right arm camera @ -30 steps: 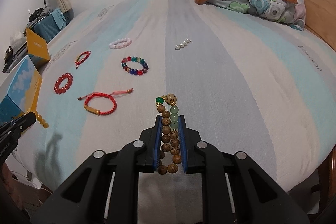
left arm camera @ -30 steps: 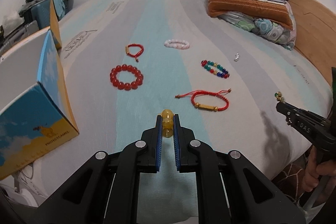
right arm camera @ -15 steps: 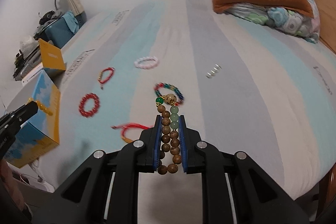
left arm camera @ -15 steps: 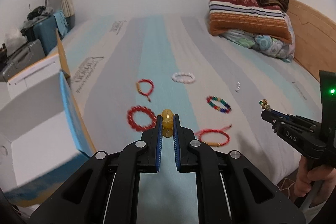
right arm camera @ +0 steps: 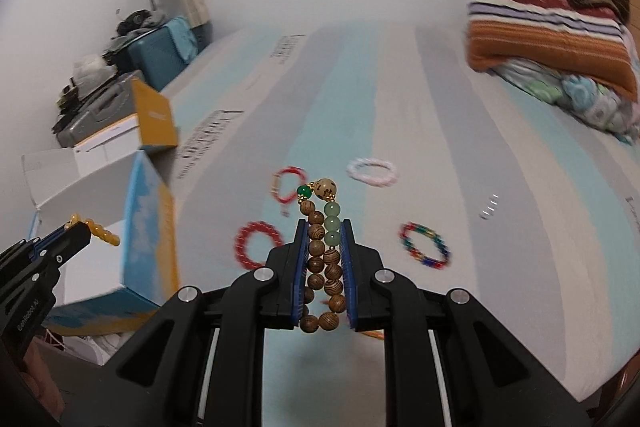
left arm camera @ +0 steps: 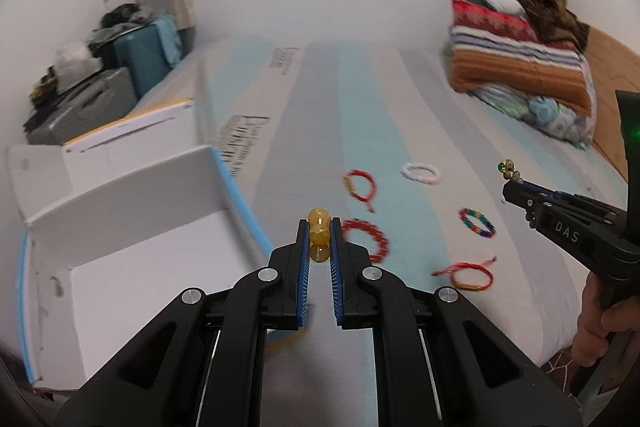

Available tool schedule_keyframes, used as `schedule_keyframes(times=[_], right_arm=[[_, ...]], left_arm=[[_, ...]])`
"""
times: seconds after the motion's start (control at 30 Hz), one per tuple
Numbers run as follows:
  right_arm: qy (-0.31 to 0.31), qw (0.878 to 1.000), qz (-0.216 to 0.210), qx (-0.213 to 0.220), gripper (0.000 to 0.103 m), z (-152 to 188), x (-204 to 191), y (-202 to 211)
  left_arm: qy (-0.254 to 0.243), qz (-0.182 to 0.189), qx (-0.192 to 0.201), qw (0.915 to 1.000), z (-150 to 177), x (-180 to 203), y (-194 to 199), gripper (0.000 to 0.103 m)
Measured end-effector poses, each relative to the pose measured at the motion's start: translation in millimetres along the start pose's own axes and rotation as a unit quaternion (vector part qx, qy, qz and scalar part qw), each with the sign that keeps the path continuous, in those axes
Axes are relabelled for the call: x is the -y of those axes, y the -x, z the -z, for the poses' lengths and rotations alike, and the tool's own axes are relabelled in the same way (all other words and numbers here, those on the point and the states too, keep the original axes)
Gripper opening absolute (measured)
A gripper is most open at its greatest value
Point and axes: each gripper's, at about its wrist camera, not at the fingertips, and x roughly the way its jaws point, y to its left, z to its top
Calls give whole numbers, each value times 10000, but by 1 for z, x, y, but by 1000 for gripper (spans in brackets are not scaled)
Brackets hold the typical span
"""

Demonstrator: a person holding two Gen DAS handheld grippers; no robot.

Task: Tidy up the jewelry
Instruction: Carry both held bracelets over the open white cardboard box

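while both are raised over the bed | left claw grips amber beads | right claw (level) grips wooden bracelet

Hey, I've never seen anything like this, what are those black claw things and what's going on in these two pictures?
No robot here: a person holds a two-finger gripper in each hand, each with a camera looking along its fingers. One picture comes from the left gripper, pinching a yellow bead bracelet near an open cardboard box. The other is from the right gripper, clamping a wooden bead bracelet. On the bed lie more bracelets, including a white one and a red bead one.
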Motion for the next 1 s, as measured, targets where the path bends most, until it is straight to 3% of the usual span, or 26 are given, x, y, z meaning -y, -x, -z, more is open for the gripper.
schedule_keyframes(times=[0.53,0.8,1.0], right_arm=[[951,9919,-829,-144,15,-1,-184,-21],[1292,9845,-1089,-460,15,13,-247,-49],[1437,9800,-1072,-864,15,32,-275,-83]], left_arm=[[772,-882,-240,9928,31,-138,32,9],[1240,-1089,-590,9845,55,-194,27,9],[1346,-1247,-828,9795,67,-213,14,9]])
